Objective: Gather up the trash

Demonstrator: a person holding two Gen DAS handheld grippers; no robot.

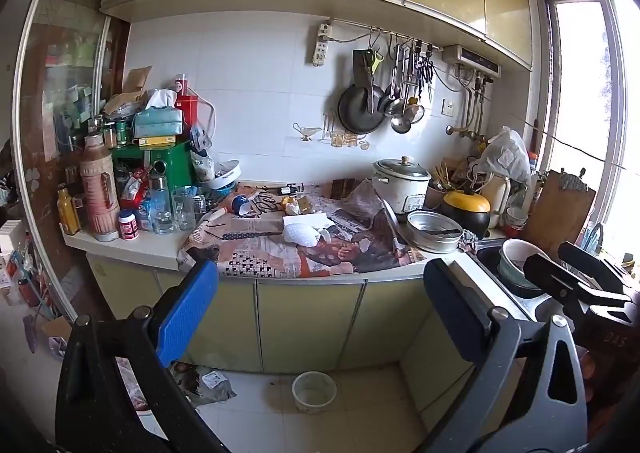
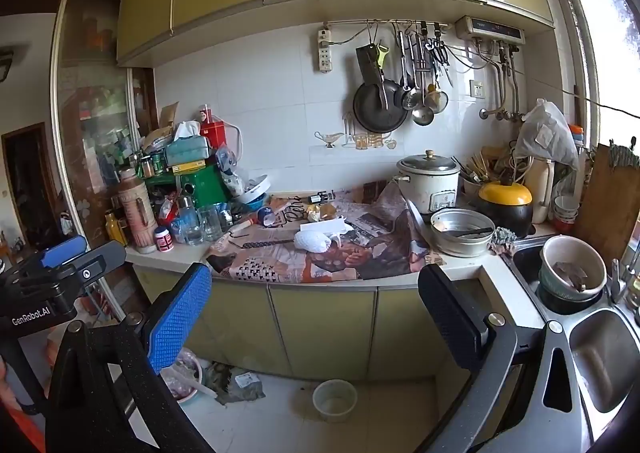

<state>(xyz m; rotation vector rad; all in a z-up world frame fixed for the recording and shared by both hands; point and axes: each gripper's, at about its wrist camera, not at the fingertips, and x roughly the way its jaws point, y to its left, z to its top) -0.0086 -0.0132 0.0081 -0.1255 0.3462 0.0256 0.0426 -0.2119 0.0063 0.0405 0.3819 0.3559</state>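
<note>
A white foam fruit net (image 1: 301,234) (image 2: 314,241) lies on the newspaper-covered counter (image 1: 280,249) (image 2: 304,257), with white paper (image 1: 306,220) (image 2: 323,226) and a crumpled yellowish wrapper (image 1: 291,206) (image 2: 320,212) just behind it. My left gripper (image 1: 320,309) is open and empty, held in front of the lower cabinets, well short of the counter. My right gripper (image 2: 316,317) is open and empty at about the same distance. The left gripper also shows at the left edge of the right wrist view (image 2: 60,265).
Bottles, glasses and boxes (image 1: 132,173) crowd the counter's left end. A rice cooker (image 2: 430,183), metal basin (image 2: 462,231) and yellow-lidded pot (image 2: 505,205) stand at the right. A sink (image 2: 592,337) holds bowls. On the floor are a bowl (image 2: 334,399) and litter (image 2: 240,383).
</note>
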